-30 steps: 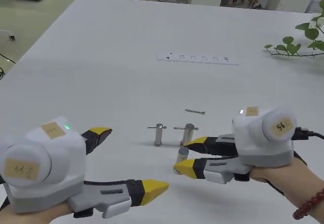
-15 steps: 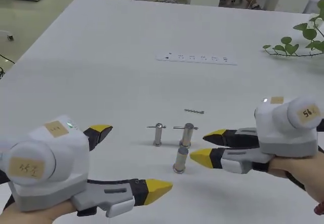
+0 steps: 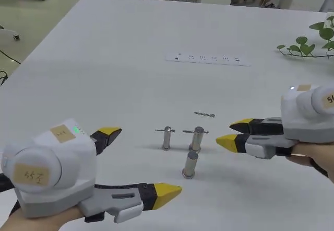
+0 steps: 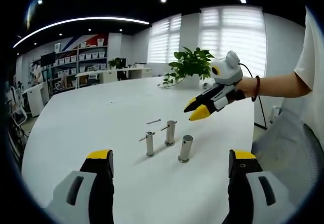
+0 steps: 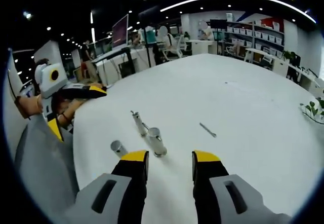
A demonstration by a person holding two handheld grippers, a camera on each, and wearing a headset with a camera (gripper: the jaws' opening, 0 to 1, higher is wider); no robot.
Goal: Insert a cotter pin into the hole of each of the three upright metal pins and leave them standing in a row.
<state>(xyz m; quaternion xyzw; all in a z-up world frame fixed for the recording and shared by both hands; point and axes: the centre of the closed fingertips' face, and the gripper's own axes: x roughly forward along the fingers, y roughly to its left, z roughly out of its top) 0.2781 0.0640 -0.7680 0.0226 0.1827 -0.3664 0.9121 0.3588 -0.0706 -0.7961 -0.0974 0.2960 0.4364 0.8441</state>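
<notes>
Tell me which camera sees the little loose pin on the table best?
The right gripper view: the loose cotter pin lies close ahead of its jaws, nothing covering it. The head and left gripper views show it smaller, a thin faint sliver.

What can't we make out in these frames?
Front pin: hole too small to see, any view.
Cotter in the thicker rear pin: how far it passes through, too small, head view.
Right tool: body cut off by head view's right edge.
Plant: cropped at the same edge.
</notes>
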